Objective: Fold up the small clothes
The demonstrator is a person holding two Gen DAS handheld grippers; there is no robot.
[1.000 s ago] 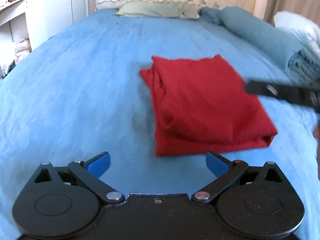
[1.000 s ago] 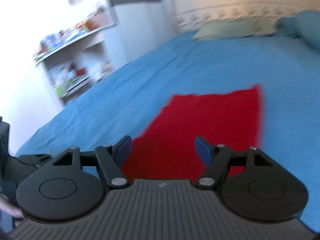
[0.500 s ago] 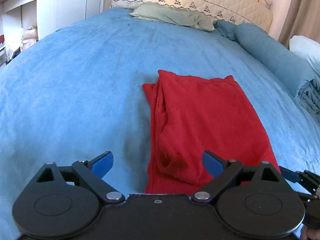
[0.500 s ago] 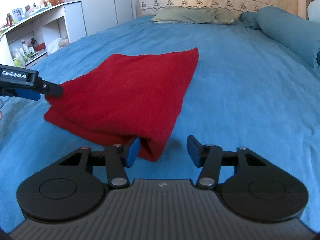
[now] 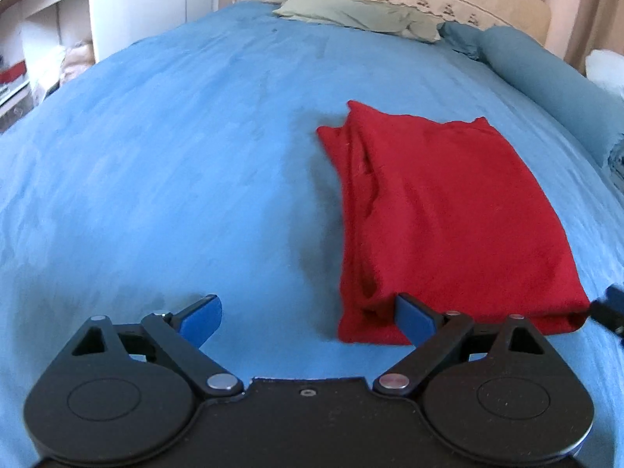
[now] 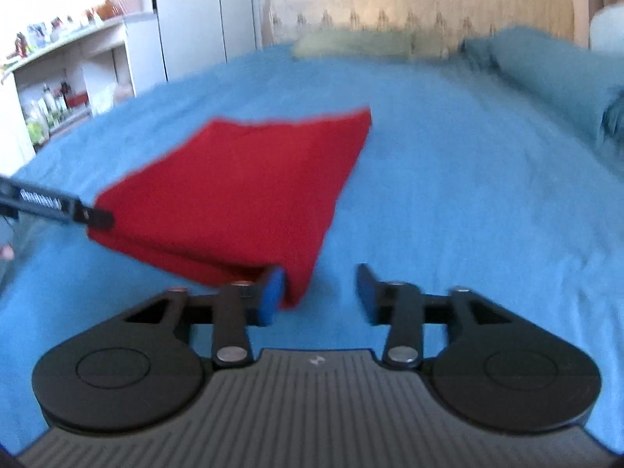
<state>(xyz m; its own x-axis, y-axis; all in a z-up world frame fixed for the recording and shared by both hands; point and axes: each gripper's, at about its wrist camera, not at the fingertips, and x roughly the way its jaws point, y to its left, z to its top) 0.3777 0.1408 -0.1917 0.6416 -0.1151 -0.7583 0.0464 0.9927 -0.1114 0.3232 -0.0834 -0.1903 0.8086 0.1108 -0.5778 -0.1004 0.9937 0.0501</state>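
Both sets of jaws are spread wide and grip nothing: left gripper (image 5: 308, 321) sits low at the near-left corner of the folded red garment (image 5: 440, 214), its right blue pad overlapping the near hem, while right gripper (image 6: 319, 288) sits at the garment's (image 6: 238, 191) near-right corner with its left pad against the cloth edge (touching or just in front, can't tell, right view is blurred). Garment lies flat as a folded rectangle on the blue bed cover (image 5: 175, 163), right of centre, bunched folds along its left edge. Green pillow (image 5: 351, 13) and rolled blue blanket (image 5: 546, 78) sit at the head end, white shelving (image 6: 78, 74) to the left of the bed.
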